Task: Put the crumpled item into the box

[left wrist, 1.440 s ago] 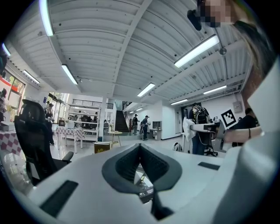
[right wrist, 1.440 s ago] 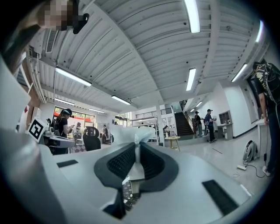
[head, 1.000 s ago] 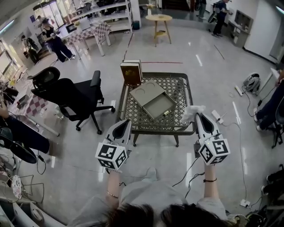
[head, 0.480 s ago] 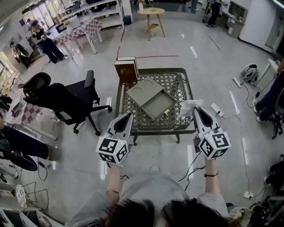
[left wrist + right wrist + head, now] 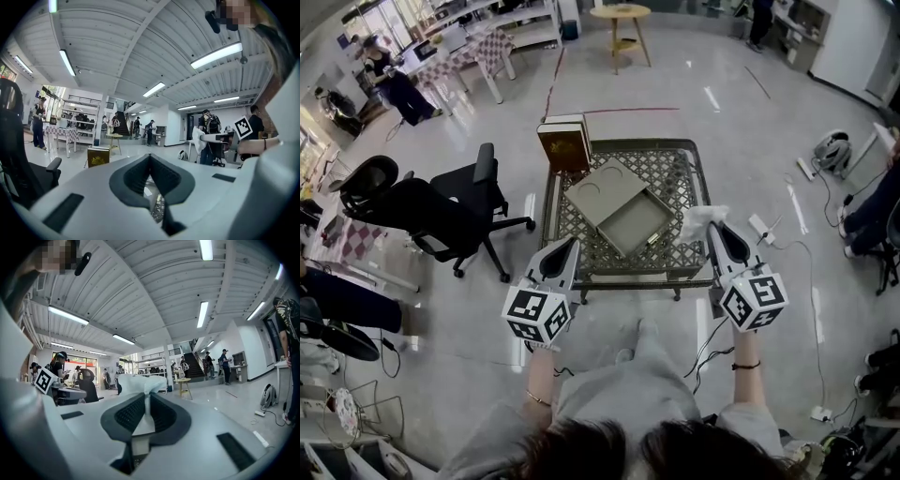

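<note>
Glossy floor (image 5: 750, 141) all round, black office chair (image 5: 422, 211) left of the desk. Metal lattice desk (image 5: 675, 178) mid-frame.

On the desk:
- Grey box (image 5: 637, 225), open, with its lid (image 5: 602, 190) against the far-left side.
- Brown case (image 5: 563, 148) upright at the far-left corner, gold emblem on its face, print too small to read.

Black-and-white square markers on both gripper cubes.

Right gripper (image 5: 712, 230) clamped on the white crumpled item (image 5: 700, 222), over the desk's near-right edge, just right of the box and outside it. In the right gripper view, crumpled item (image 5: 138, 383) pinched between the pads, bunched above the tips. Left gripper (image 5: 570, 246) closed on nothing, at the desk's near-left corner.

Versus a second ago:
- Same grip on the crumpled item, both grippers in roughly the same spots.
- Desk and chair slightly higher in the head view.
- Person's leg (image 5: 645, 342) now forward between the grippers.
</note>
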Demonstrator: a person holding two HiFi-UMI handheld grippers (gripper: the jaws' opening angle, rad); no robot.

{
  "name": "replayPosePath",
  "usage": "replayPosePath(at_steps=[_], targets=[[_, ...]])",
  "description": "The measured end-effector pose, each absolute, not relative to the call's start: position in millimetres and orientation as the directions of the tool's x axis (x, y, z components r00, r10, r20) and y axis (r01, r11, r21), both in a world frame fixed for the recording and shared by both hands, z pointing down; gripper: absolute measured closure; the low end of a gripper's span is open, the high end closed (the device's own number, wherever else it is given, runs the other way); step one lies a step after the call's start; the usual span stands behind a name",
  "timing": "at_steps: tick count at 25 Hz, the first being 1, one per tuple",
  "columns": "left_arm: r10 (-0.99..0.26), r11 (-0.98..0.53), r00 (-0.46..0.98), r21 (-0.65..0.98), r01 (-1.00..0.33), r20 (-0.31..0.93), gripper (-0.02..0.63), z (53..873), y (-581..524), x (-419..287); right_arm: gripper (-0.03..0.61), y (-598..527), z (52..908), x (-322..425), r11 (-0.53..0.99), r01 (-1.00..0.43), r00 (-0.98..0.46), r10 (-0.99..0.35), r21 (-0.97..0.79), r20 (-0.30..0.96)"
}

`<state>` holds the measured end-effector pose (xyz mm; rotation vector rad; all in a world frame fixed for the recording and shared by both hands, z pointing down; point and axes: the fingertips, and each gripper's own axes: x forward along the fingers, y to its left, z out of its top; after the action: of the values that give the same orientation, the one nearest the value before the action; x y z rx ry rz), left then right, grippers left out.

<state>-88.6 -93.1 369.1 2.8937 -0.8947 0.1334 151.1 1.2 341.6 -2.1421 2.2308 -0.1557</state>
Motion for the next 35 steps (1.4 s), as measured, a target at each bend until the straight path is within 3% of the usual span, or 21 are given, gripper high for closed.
replayPosePath(at_steps=[15,35], targets=[[-0.631,-0.751,0.759,0.119,-0.649,0.159,0.597,380,-163,-40,0.528,-105,350,207,0.179,-0.978,-0.189,-0.977,-0.105,0.097],[-0.702,-0.635,0.656,0.175,-0.753,0.276,0.597,431,-211,-36,0.528,-208,411,197,0.371,-0.912,-0.404,-0.883,-0.175,0.239]])
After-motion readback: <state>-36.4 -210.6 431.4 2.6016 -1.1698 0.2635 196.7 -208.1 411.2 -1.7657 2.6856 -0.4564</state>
